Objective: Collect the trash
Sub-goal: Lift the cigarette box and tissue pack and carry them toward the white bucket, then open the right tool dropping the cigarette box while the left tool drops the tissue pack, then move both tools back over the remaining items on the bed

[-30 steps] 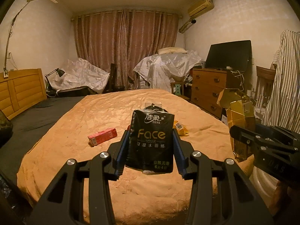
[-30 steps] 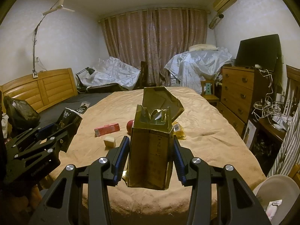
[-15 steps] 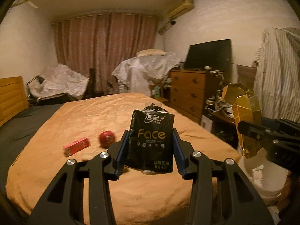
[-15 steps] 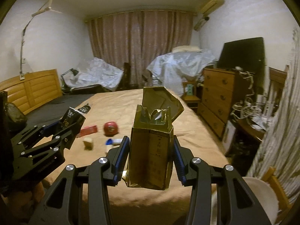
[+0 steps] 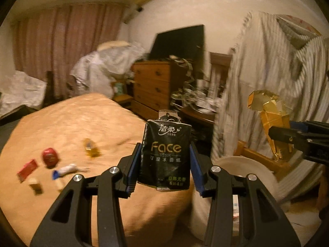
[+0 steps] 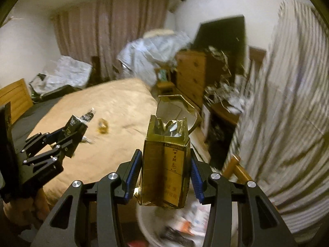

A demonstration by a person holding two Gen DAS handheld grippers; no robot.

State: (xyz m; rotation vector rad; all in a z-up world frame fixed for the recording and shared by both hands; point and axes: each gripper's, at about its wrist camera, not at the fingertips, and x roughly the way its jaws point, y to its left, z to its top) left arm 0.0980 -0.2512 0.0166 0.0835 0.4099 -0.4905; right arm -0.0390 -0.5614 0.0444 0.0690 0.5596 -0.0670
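Observation:
My left gripper (image 5: 165, 164) is shut on a black tissue pack (image 5: 165, 154) printed "Face", held upright above the bed's corner. My right gripper (image 6: 165, 168) is shut on an opened gold cigarette box (image 6: 165, 164), its lid flipped back, hanging over a white bin (image 6: 156, 224) with scraps inside. In the left wrist view the white bin (image 5: 232, 168) stands on the floor to the right of the bed, and the right gripper with the gold cigarette box (image 5: 269, 121) hangs beyond it. The left gripper (image 6: 67, 138) shows at the left of the right wrist view.
On the orange bedspread (image 5: 67, 127) lie a red ball (image 5: 50, 157), a red packet (image 5: 27, 169), a yellow wrapper (image 5: 91, 147), a small tube (image 5: 63, 169) and pale bits. A wooden dresser (image 5: 152, 86), a dark screen and striped cloth (image 5: 273, 82) stand to the right.
Both grippers have swung to the right, away from the bed and toward the white bin. The bin is now under the right gripper. Each still grips its item.

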